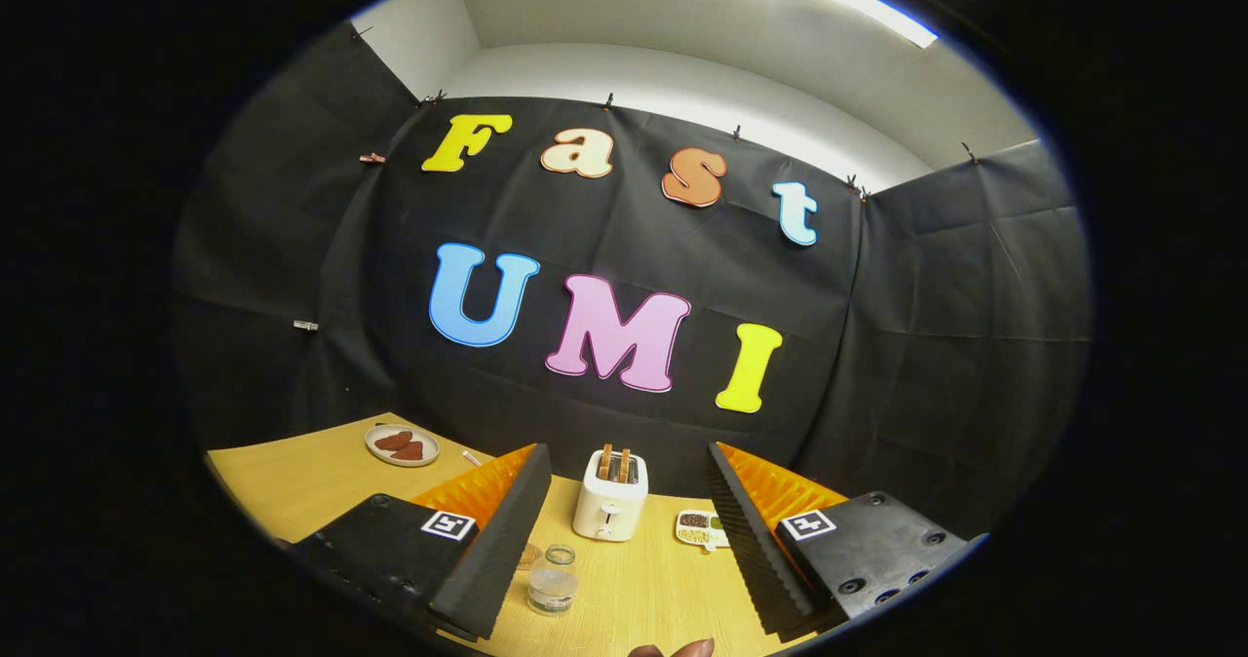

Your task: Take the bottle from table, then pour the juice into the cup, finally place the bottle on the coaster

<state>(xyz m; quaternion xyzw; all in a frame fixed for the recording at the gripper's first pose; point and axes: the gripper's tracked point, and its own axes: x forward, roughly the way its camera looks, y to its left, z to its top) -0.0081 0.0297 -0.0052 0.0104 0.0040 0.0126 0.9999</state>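
The hand-held gripper (624, 530) is spread wide apart, its two black ribbed fingers (492, 550) with orange backs stand well away from each other and grasp nothing. Between them lies the light wooden desk (643, 589).

Between the fingers, close to the left one, stands a small clear plastic cup (552, 591) with a whitish lower part. Just behind it stands a smaller clear glass jar (560, 554). Beside this jar, touching the edge of the left finger, lies a thin round brownish coaster (527, 556), partly hidden by that finger.

Beyond the fingers, near the black cloth wall, stands a white toaster (610, 509) with two brown slices of toast (614, 463) upright in its slots. Just to the right of the toaster lies a small white divided tray (700, 528) with dark and pale grains in its compartments.

Far to the left, beyond the left finger, a round grey plate (401, 444) with reddish brown pieces on it rests on the desk.

At the near edge of the desk, between the fingers, the tips of a person's fingers (675, 649) can be seen.

I cannot tell where the juice bottle is
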